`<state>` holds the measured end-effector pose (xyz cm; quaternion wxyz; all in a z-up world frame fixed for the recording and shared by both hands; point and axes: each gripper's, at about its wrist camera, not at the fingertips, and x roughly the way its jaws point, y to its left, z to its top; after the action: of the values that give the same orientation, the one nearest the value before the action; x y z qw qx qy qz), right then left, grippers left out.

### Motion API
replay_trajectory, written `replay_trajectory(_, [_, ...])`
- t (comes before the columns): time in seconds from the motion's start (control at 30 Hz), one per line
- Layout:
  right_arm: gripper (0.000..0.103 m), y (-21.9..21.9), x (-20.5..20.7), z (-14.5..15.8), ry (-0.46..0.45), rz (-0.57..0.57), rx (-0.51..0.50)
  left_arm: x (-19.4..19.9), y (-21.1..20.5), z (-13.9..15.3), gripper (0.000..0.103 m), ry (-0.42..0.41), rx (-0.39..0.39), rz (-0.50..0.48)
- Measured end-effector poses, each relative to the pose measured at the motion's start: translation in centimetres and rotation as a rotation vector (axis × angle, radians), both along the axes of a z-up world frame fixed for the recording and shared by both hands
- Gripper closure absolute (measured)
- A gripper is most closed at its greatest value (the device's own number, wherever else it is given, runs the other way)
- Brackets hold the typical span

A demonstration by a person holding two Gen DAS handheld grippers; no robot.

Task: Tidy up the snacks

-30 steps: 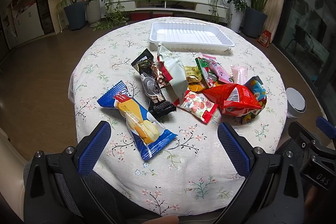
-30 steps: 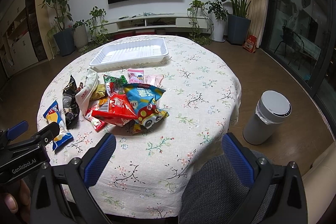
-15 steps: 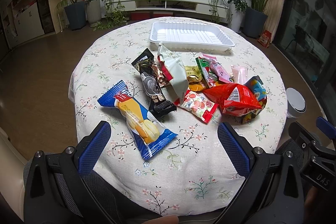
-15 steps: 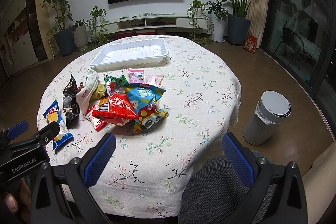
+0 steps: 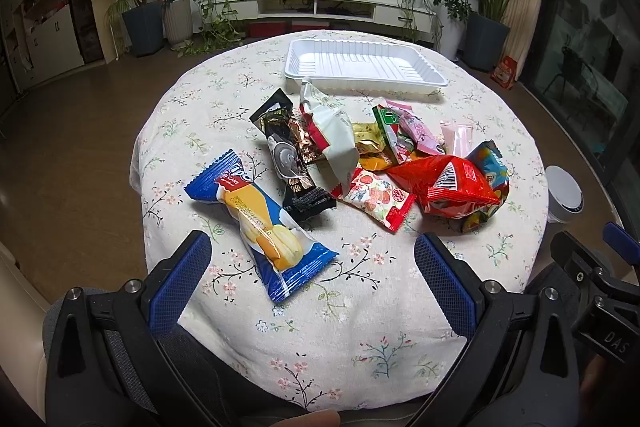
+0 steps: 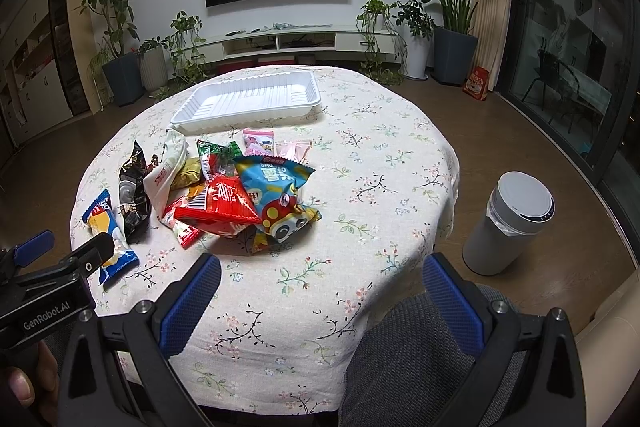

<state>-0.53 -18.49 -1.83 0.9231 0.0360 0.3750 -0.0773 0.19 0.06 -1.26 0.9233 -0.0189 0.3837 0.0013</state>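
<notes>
A pile of snack packets lies mid-table: a blue and yellow cake packet [image 5: 260,223], a black packet [image 5: 290,163], a white pouch [image 5: 334,139], a strawberry-print packet [image 5: 378,197], a red bag [image 5: 452,185] and a blue cartoon bag [image 6: 276,187]. An empty white tray [image 5: 362,65] sits at the far side; it also shows in the right wrist view [image 6: 252,99]. My left gripper [image 5: 312,279] is open and empty at the near edge, by the cake packet. My right gripper [image 6: 320,301] is open and empty at the near right edge.
The round table [image 6: 380,163] has a floral cloth. A grey bin [image 6: 510,223] stands on the floor to the right. Potted plants [image 6: 120,39] and a TV console [image 6: 280,41] line the far wall. My grey-trousered knee [image 6: 404,359] is under the right gripper.
</notes>
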Motion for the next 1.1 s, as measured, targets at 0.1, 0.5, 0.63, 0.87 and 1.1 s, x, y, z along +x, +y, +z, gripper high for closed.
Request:
replay_trajectory(0.1, [0.0,0.0,0.0,0.0,0.0,0.0,0.0,-0.1,0.1,-0.2,0.0,0.002,-0.002,0.002])
replay_trajectory(0.5, [0.0,-0.1,-0.1,0.0,-0.01,0.002,0.005,-0.1,3.1,-0.1,0.0,-0.012,-0.078,-0.015])
replay_trajectory(0.63, [0.0,-0.8,0.1,0.1,-0.027,0.043,0.042,0.4,7.2,-0.5,0.0,0.04,-0.176,-0.003])
replay_trajectory(0.87, [0.001,-2.3,3.0,0.8,-0.046,0.137,0.057,2.1,10.9,-2.3,0.002,0.162,-0.15,0.115])
replay_trajectory(1.1, [0.015,-2.7,6.8,0.8,0.006,0.196,0.137,6.9,8.5,-3.7,0.001,0.283,-0.141,0.145])
